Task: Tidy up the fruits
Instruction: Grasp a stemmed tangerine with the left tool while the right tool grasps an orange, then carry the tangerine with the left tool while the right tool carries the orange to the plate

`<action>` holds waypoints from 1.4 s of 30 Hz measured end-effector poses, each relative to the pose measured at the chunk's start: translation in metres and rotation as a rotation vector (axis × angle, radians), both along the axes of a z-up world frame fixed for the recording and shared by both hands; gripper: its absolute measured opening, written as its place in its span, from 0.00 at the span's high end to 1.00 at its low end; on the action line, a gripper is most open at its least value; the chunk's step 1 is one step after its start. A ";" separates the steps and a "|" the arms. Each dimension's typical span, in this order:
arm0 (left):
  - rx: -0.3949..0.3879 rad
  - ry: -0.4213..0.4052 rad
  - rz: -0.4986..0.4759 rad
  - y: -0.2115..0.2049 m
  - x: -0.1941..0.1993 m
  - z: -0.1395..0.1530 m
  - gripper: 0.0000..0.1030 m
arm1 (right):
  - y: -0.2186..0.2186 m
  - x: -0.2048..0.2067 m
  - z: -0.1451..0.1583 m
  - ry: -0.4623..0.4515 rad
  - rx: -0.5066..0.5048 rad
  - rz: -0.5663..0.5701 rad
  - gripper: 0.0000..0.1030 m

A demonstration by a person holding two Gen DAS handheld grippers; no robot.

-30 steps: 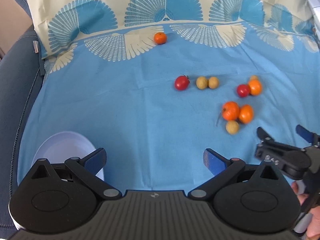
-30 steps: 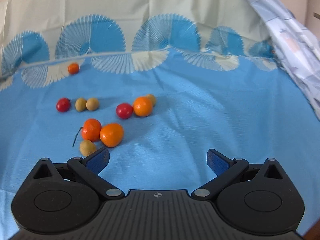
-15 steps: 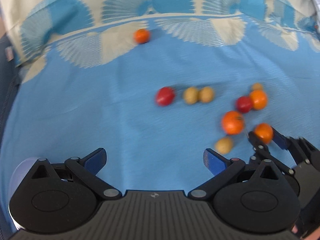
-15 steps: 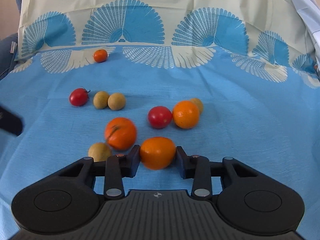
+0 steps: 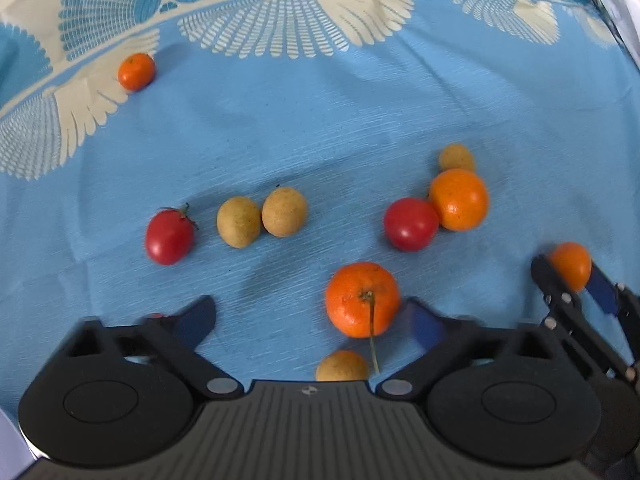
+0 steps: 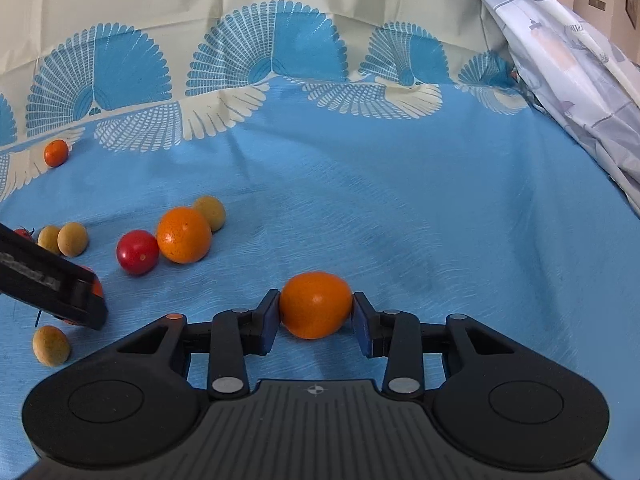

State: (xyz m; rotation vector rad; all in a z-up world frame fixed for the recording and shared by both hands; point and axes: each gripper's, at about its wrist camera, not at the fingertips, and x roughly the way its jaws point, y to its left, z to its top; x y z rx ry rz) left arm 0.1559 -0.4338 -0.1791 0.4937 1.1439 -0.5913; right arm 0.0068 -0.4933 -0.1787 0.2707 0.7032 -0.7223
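My right gripper (image 6: 316, 316) is shut on a small orange (image 6: 316, 305), held just above the blue cloth; it also shows in the left wrist view (image 5: 570, 266). My left gripper (image 5: 310, 320) is open, with a stemmed orange (image 5: 362, 298) between its fingers near the right one and a tan fruit (image 5: 342, 366) just behind it. Two red tomatoes (image 5: 170, 236) (image 5: 410, 224), two tan fruits (image 5: 262, 216), another orange (image 5: 459, 199) and a far small orange (image 5: 136, 71) lie on the cloth.
The blue cloth (image 6: 400, 208) has a cream fan-pattern border at the back. A pale patterned fabric (image 6: 568, 64) hangs at the right. A white plate edge (image 5: 8, 440) shows at the lower left.
My right gripper closed on the small orange and carried it to the right, away from the group. My left gripper moved forward until the stemmed orange sits between its open fingers.
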 end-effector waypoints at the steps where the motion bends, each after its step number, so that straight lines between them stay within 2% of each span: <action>1: -0.021 0.019 0.008 0.002 0.001 0.003 0.36 | 0.000 0.000 0.000 0.000 -0.003 0.000 0.61; 2: -0.043 0.015 0.012 0.004 0.000 0.009 0.62 | 0.000 0.000 0.000 0.000 -0.006 0.001 0.61; 5: -0.081 -0.013 0.013 0.015 -0.004 0.025 0.62 | 0.000 0.001 0.002 -0.009 -0.004 0.004 0.62; 9: -0.079 -0.065 0.040 0.040 -0.007 0.047 0.62 | 0.005 -0.002 0.006 -0.053 -0.016 0.031 0.62; 12: -0.075 -0.094 0.096 0.076 -0.017 0.074 0.62 | 0.011 -0.006 0.014 -0.096 -0.048 0.057 0.62; 16: -0.085 -0.138 0.163 0.144 -0.044 0.111 0.62 | 0.028 -0.016 0.037 -0.114 -0.080 0.101 0.62; 19: -0.088 -0.146 0.217 0.201 -0.066 0.131 0.62 | 0.056 -0.031 0.070 -0.165 -0.077 0.166 0.62; 22: -0.086 -0.151 0.278 0.251 -0.083 0.146 0.62 | 0.094 -0.053 0.104 -0.215 -0.020 0.253 0.62; 26: -0.101 -0.170 0.357 0.309 -0.100 0.162 0.62 | 0.150 -0.071 0.133 -0.230 0.038 0.382 0.62; 31: -0.144 -0.175 0.432 0.365 -0.118 0.174 0.62 | 0.220 -0.075 0.150 -0.193 0.092 0.534 0.62; 35: -0.178 -0.172 0.480 0.402 -0.131 0.177 0.62 | 0.279 -0.072 0.159 -0.159 0.093 0.639 0.62; 42: -0.234 -0.169 0.549 0.447 -0.140 0.180 0.62 | 0.333 -0.079 0.172 -0.132 0.058 0.735 0.61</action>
